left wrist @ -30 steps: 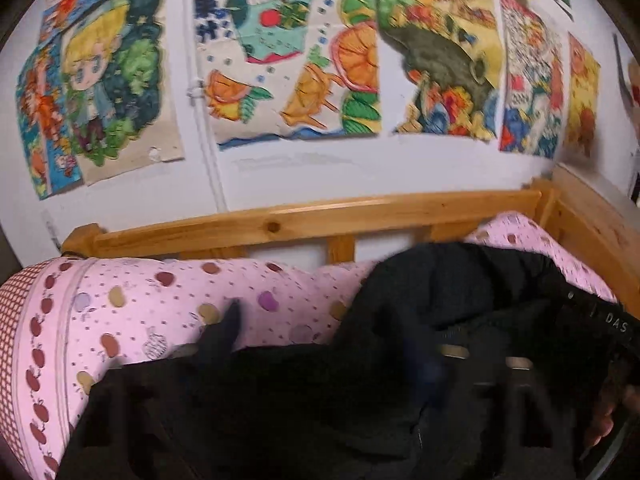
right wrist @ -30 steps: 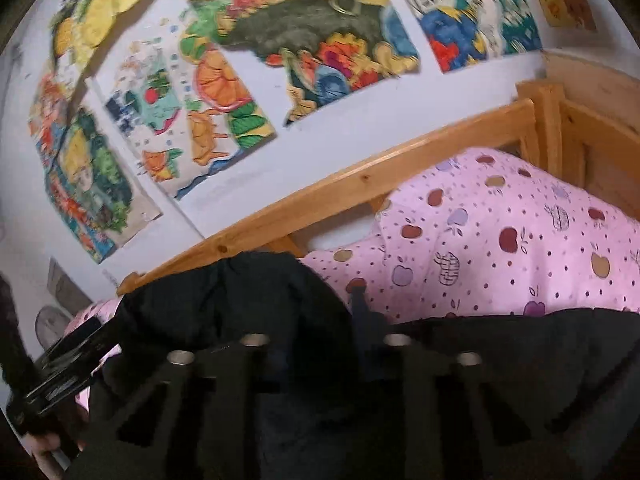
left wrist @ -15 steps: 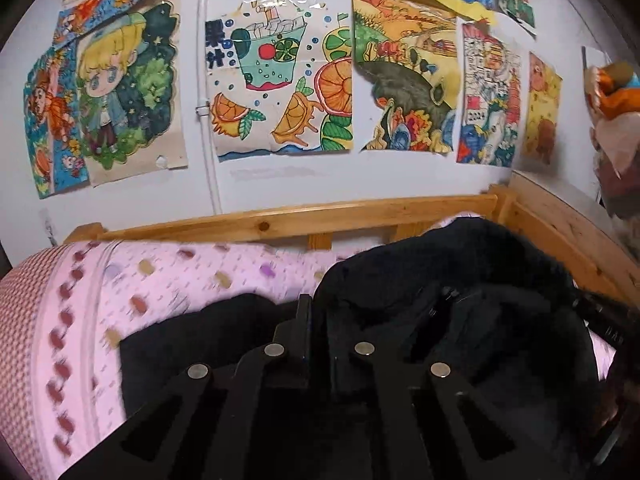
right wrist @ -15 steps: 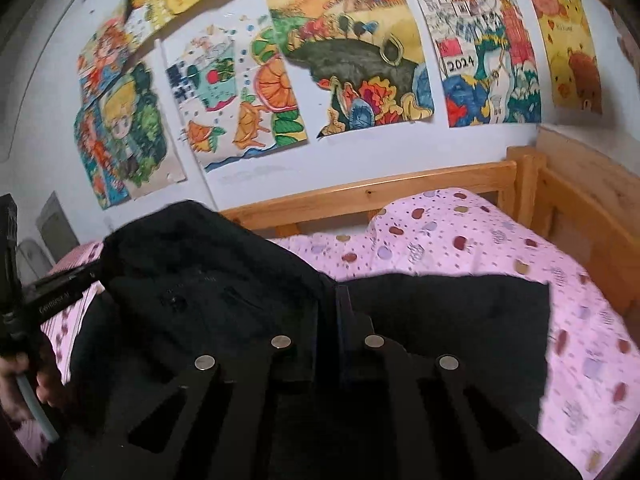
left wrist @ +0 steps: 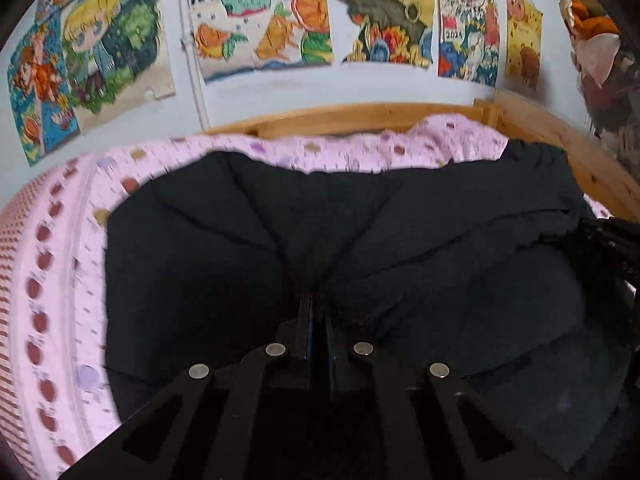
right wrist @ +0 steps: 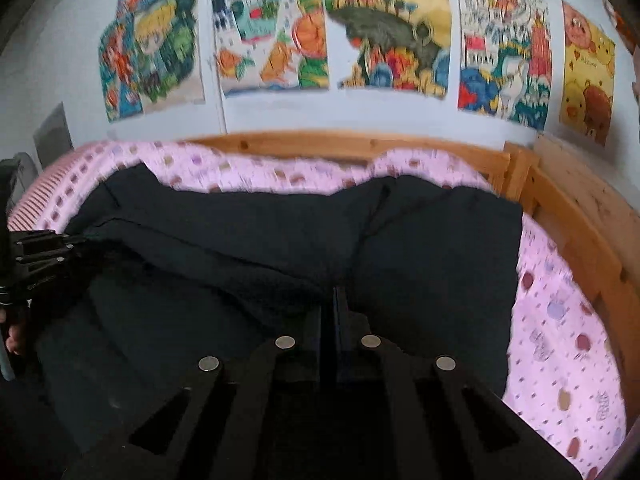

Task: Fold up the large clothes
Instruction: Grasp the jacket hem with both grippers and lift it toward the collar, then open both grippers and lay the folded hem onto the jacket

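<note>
A large black garment (left wrist: 248, 248) lies spread across the pink patterned bedsheet (left wrist: 60, 280). It fills most of the right wrist view (right wrist: 432, 256) too. My left gripper (left wrist: 317, 304) is shut on a pinched fold of the garment's near edge. My right gripper (right wrist: 335, 294) is shut on another fold of the same edge. The right gripper shows at the right edge of the left wrist view (left wrist: 612, 240). The left gripper shows at the left edge of the right wrist view (right wrist: 40, 256).
A wooden bed rail (right wrist: 360, 146) runs along the far side and turns down the right side (right wrist: 580, 240). Colourful drawings (left wrist: 256, 20) hang on the white wall behind. Soft toys (left wrist: 592, 36) hang at the top right.
Both grippers have carried the garment's edge forward and down. The garment was bunched and lifted before. It now lies spread and flatter over the sheet.
</note>
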### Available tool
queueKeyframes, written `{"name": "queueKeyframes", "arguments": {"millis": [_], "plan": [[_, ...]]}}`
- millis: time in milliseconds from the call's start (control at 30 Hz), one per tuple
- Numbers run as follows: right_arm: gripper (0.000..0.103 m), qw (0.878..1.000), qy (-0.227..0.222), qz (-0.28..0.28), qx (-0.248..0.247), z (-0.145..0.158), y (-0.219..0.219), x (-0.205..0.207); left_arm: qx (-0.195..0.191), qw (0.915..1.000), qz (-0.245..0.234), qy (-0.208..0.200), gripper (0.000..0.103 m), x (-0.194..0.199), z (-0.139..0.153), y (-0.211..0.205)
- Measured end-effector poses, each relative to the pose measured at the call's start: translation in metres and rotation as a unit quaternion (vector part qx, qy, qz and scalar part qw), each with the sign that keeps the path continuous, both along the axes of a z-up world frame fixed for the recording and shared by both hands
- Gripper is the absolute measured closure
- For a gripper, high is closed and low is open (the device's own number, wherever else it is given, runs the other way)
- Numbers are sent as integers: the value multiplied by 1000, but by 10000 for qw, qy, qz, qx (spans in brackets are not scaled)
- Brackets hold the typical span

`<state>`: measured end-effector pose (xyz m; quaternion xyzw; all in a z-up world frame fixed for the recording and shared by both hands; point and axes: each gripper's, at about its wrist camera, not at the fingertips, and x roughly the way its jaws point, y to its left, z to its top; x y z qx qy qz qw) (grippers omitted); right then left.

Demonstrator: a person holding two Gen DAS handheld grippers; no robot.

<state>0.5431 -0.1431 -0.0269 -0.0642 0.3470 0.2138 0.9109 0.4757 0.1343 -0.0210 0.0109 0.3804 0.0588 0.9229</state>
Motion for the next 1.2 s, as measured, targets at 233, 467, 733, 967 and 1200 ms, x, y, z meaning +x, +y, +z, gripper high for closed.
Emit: {"name": "queueKeyframes", "arguments": {"millis": [233,467,733,967,1200], "plan": [[99,9994,154,36,-300,-38,13,13,177,9998,-85,-102,98,8,-39,-4],[98,9993,-6,-8,-385,-42,19,7,230,9991,-102,-342,97,2,-43,-7],[86,9998,-70,-77,-143,-26,-2,-10,-174,9978,-184,-621,63,-26,-24,2],[62,9992,-340,-174,130,4,-22,-26,-183,9939,-191,-1066,18,-52,10,3],[38,9919,-670,-58,1078,59,-5,4,-665,9857,444,-1483,14,-19,47,20]]}}
